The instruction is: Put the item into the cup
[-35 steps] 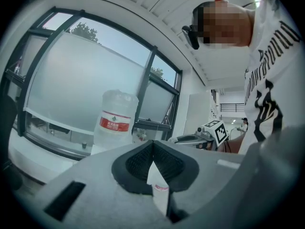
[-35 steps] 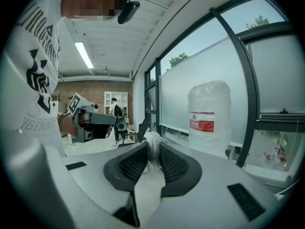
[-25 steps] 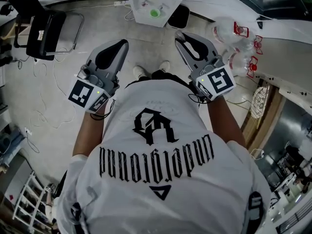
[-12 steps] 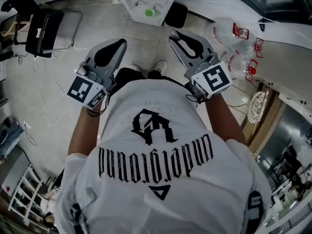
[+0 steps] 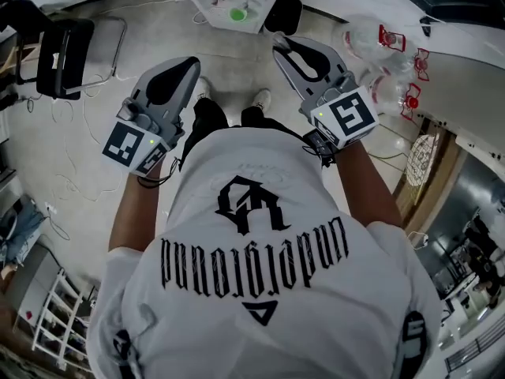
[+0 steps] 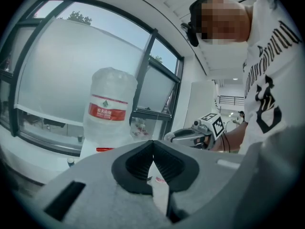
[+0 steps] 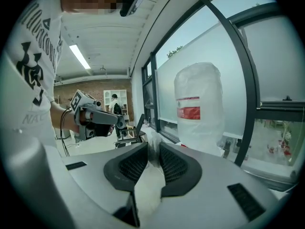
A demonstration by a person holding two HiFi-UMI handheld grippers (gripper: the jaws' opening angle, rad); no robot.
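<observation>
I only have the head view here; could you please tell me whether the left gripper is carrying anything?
Observer: No. In the left gripper view, the left gripper has its fingers together at the tips, with nothing between them.
Operator: Thank you. And the right gripper?
Observer: Its own view shows the right gripper with its fingers slightly apart and nothing clearly held.
Operator: What stands ahead of them?
Observer: A large water bottle with a red label, upright in front of the window.
</observation>
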